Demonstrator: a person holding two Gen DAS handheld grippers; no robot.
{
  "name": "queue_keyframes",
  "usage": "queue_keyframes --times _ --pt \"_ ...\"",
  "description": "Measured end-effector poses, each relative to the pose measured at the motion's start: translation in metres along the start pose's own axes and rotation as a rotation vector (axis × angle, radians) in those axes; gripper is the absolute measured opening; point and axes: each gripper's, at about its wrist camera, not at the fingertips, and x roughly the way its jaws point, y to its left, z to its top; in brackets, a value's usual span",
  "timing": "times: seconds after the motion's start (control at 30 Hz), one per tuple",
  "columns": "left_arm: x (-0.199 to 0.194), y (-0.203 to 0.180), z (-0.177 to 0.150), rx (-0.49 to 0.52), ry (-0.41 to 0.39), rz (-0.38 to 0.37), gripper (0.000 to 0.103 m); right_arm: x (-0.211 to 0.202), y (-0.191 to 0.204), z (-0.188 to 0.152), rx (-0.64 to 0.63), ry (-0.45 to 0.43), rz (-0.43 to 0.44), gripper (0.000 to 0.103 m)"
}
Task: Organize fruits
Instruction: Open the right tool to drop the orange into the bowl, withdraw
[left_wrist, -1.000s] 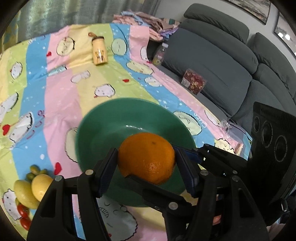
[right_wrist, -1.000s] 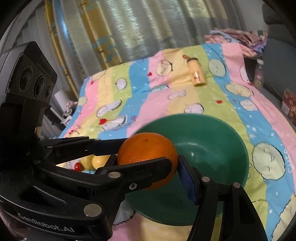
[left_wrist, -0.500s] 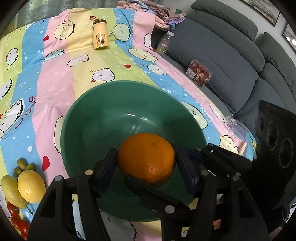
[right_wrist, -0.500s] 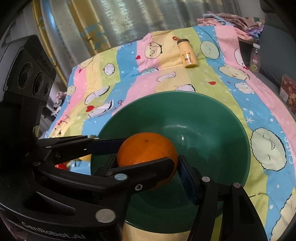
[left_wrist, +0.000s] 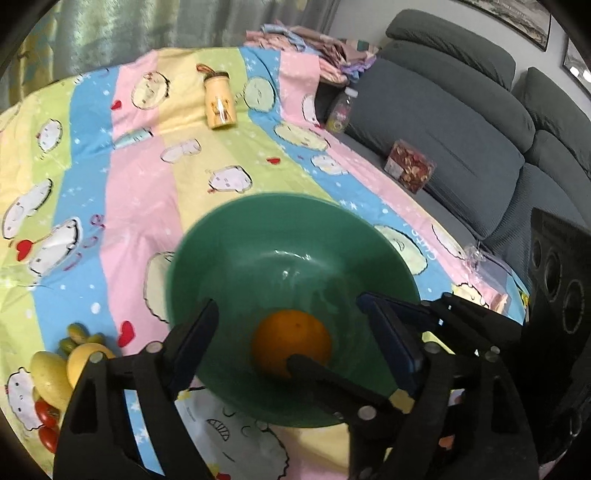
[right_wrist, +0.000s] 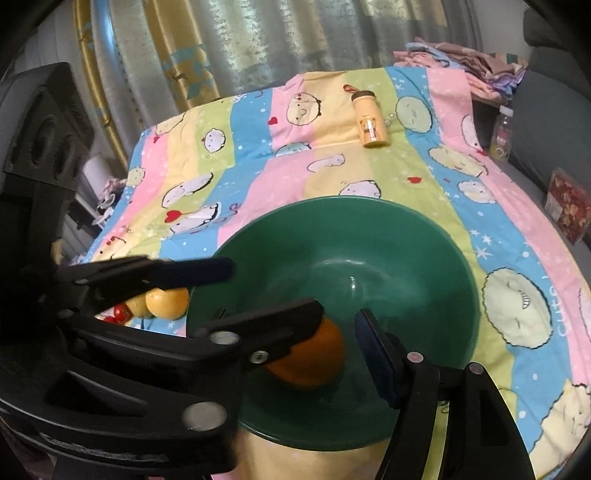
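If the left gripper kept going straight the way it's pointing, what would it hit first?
Most likely the orange lying in the green bowl, straight ahead between the open fingers of the left gripper; depth is hard to judge.

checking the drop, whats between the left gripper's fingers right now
The orange, lying loose in the green bowl, seen in the left wrist view.

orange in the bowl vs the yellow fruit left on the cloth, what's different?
The orange lies alone inside the green bowl; the yellow fruit sits outside it on the striped cloth, bunched with small red and green fruit. The orange is deep orange; the other is pale yellow. The orange lies between the open fingers of the left gripper; the yellow fruit has no gripper near it. Both are roundish, whole and unheld.
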Motion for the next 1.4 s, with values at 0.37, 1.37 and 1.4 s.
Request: queue_keyframes --times 0.37,1.37,1.4 --pt "-0.041 0.011 -0.007 -0.004 -0.104 0.119 0.103 -0.024 0.013 0.000 -0.038 -0.041 -0.042 0.080" --pt "-0.136 0.153 -0.100 -0.332 -0.129 0.224 0.102 -0.029 0.105 -0.016 -0.219 -0.017 0.088 0.081" --pt "-0.136 0.159 -0.106 -0.345 -0.124 0.225 0.102 -0.027 0.108 -0.017 -0.224 -0.009 0.097 0.081"
